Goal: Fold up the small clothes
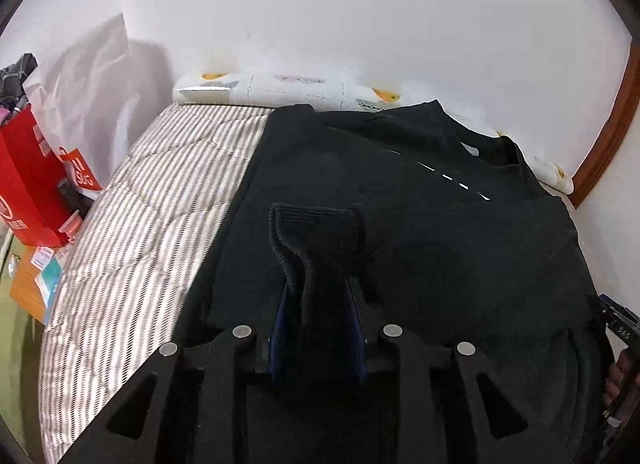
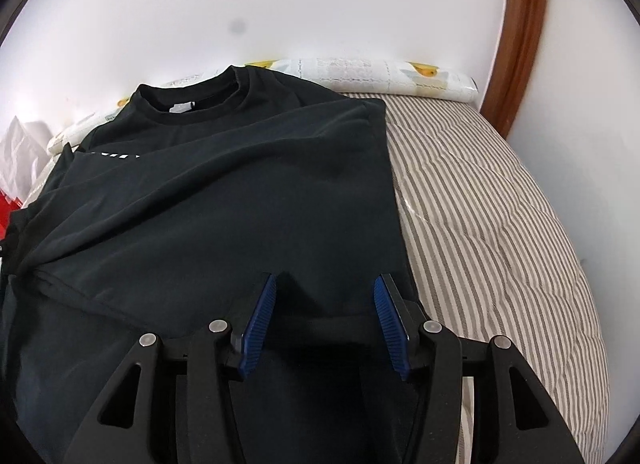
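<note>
My left tool (image 1: pixel 318 304) grips the ribbed cuff (image 1: pixel 316 232) of the black sweatshirt (image 2: pixel 224 192) on the striped bed (image 2: pixel 500 224); my right tool (image 2: pixel 325 296) stands released above it.

the left gripper (image 1: pixel 318 296) pinches a ribbed black cuff (image 1: pixel 316 232) between its blue pads (image 1: pixel 280 320), over a black sweatshirt (image 1: pixel 420 224) spread on the striped bedcover (image 1: pixel 152 200). a red box (image 1: pixel 28 180) stands at nine o'clock, a patterned pillow (image 1: pixel 280 84) at twelve.
</note>
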Motion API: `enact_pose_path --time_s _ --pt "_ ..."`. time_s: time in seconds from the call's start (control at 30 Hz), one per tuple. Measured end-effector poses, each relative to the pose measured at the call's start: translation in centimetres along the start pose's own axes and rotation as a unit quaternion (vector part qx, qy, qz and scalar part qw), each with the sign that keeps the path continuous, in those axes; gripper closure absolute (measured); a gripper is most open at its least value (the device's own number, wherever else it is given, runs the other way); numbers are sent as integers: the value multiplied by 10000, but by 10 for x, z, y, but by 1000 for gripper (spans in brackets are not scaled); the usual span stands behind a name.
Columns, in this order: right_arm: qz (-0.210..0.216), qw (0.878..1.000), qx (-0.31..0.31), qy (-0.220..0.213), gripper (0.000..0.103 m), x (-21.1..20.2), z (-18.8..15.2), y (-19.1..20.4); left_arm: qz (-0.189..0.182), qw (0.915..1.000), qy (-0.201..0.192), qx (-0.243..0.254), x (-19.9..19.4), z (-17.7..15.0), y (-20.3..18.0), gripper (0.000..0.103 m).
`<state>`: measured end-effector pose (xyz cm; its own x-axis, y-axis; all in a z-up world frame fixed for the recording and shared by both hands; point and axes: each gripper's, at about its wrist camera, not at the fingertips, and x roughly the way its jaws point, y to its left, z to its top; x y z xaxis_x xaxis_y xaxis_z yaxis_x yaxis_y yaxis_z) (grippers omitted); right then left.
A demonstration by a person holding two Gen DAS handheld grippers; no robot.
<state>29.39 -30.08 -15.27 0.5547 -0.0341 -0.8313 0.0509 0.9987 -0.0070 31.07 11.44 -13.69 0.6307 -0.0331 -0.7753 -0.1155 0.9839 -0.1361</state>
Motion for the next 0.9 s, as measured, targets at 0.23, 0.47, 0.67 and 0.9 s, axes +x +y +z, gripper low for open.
enact_pose_path --time_s 0.23,0.47,0.67,0.9 --pt "-99 9998 131 -131 52 -37 -18 -11 123 9998 -154 43 -28 -11 11 77" --pt "-116 9997 182 82 52 -63 -51 -21 39 9999 -139 36 -57 -36 19 77" --pt "-218 9992 337 74 43 -86 -88 -32 -263 9995 -52 -142 -83 -72 39 69" --pt "-104 9984 526 205 42 -97 -132 -46 -305 9992 112 -228 -98 -117 53 46"
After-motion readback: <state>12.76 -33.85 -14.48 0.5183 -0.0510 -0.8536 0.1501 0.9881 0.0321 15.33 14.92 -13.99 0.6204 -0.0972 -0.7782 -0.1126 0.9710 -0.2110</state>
